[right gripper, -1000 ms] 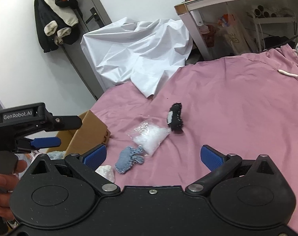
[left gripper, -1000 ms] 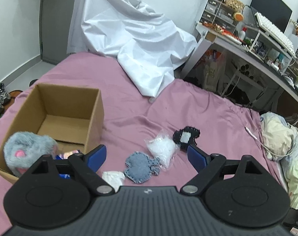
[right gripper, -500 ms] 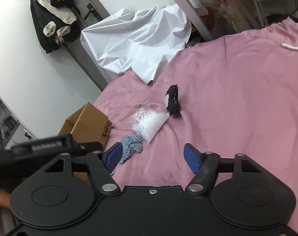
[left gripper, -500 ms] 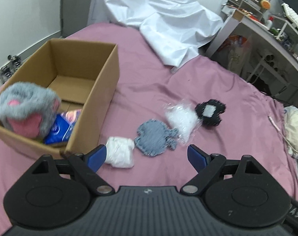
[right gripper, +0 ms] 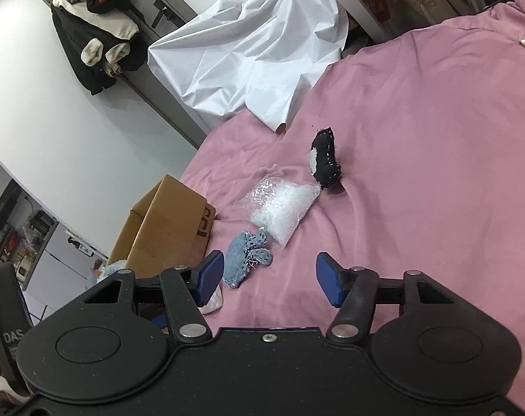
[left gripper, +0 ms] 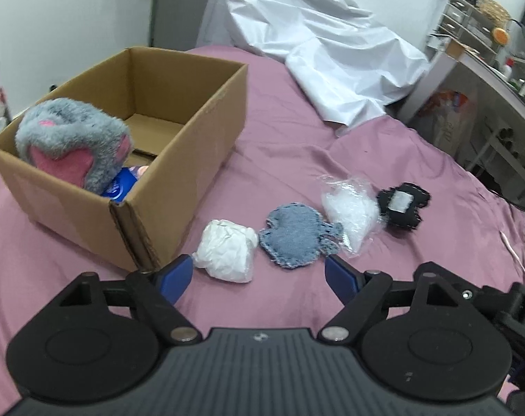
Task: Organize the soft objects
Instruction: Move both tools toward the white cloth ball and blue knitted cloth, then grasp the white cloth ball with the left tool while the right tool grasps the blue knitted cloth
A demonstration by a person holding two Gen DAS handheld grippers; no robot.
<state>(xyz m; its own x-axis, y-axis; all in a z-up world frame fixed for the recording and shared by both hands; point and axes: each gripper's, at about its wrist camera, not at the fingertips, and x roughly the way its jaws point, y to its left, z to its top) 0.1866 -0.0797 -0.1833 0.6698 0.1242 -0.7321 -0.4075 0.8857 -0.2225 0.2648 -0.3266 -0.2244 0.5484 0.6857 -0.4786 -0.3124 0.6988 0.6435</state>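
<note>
Four soft things lie in a row on the pink bedspread (left gripper: 297, 131): a white crumpled bundle (left gripper: 227, 250), a blue denim pad (left gripper: 295, 235), a clear bag of white stuffing (left gripper: 349, 209) and a black pad with a white patch (left gripper: 403, 205). A cardboard box (left gripper: 179, 159) to their left holds a grey and pink plush toy (left gripper: 73, 145) and a blue packet (left gripper: 120, 187). My left gripper (left gripper: 259, 277) is open and empty, just short of the white bundle and denim pad. My right gripper (right gripper: 269, 277) is open and empty, near the denim pad (right gripper: 243, 256), with the stuffing bag (right gripper: 280, 209) and black pad (right gripper: 325, 166) beyond.
A white sheet (left gripper: 325, 59) is heaped at the far end of the bed. A cluttered desk (left gripper: 488, 69) stands to the right. Jackets (right gripper: 96, 45) hang on a grey door. The box (right gripper: 169, 228) sits at the bed's left edge.
My left gripper has moved forward and tilted down, bringing the box and the row of soft things closer. My right gripper has narrowed its opening and tilted down toward the denim pad.
</note>
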